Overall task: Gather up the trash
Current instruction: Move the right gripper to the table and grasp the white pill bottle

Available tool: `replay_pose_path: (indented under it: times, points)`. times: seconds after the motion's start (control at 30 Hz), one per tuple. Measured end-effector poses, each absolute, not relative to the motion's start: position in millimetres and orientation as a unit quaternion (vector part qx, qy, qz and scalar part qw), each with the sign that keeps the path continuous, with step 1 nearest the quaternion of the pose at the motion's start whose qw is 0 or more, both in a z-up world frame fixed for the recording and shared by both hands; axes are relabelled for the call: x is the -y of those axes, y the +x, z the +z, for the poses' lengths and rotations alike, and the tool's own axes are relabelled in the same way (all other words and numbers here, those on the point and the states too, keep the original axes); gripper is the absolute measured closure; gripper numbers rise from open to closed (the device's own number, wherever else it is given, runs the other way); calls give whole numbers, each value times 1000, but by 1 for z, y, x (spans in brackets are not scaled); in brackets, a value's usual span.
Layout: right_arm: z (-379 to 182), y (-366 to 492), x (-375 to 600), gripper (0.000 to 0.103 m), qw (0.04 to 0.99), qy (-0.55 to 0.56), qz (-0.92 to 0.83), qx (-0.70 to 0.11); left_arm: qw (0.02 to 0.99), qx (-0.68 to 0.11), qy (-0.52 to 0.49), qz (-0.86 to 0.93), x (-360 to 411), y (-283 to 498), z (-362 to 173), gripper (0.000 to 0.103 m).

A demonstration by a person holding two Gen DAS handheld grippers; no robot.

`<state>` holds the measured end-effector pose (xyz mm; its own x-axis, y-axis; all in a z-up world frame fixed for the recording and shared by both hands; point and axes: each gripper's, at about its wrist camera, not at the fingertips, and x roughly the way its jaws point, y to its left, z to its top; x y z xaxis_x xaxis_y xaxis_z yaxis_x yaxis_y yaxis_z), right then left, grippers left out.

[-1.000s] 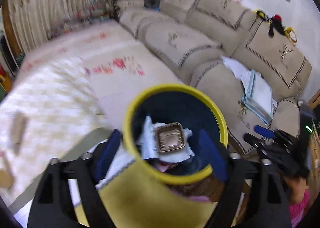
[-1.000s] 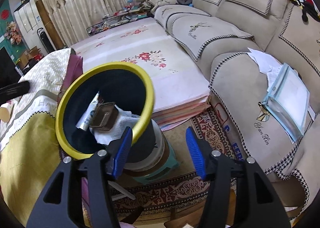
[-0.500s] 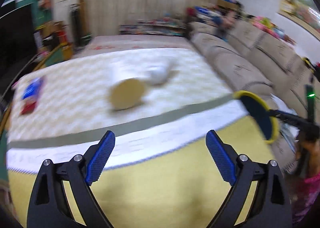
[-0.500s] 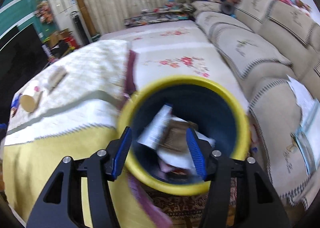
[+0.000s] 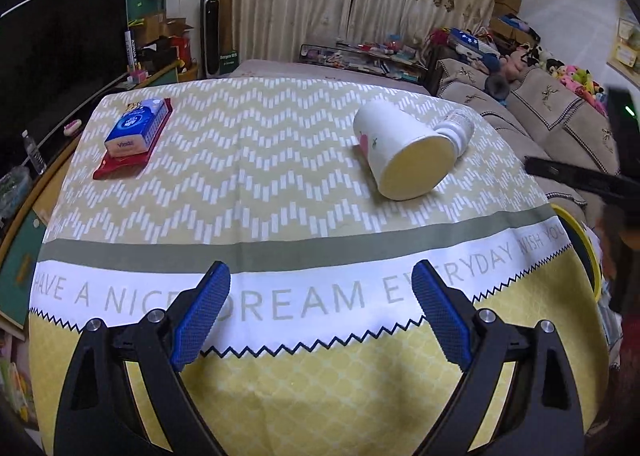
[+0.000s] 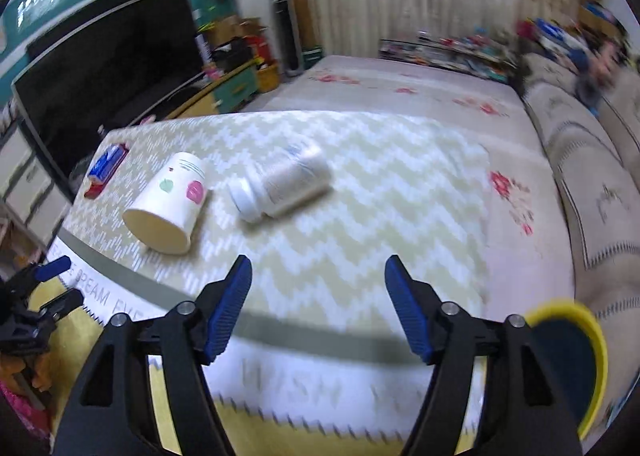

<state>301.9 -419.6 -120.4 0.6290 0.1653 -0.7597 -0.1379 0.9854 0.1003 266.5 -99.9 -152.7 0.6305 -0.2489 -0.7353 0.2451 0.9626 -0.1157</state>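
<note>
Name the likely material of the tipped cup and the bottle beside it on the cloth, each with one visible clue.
Cup: probably paper, matte white with printed fruit shapes, a thin rolled rim and cream inside.
Bottle: likely plastic, smooth opaque white with a ribbed screw cap and a printed label; motion blur leaves this less sure.

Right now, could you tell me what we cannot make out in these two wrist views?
- Bin contents: right wrist view, the right finger and frame edge cover it; left wrist view shows only its rim.
- Bottle label: right wrist view, motion blur; left wrist view, mostly behind the paper cup.
- Red packet print: left wrist view, the tissue pack lies on it.
</note>
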Motion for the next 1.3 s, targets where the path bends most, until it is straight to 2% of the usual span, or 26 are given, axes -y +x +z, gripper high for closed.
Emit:
replay_pose_path:
  times: [0.03, 0.17, 0.23, 0.43, 1.3]
  points:
    - [-121, 307, 415, 29, 902, 10, 90, -421, 902, -408, -3, -140, 100, 266, -154, 12]
    - [-127, 340, 397, 26, 899, -19, 116, -422, 895, -419, -10, -150, 104, 267, -159, 12]
    - [-127, 351, 390, 19, 898, -35, 126, -419, 893, -423, -11, -151, 104, 268, -162, 12]
    - [-132, 371, 372, 13, 893, -79, 150, -417, 891, -426, -21, -157, 102, 268, -165, 12]
    - [-159, 400, 351, 14, 863, -171, 182, -439, 883, -438, -8, -170, 112, 268, -172, 12]
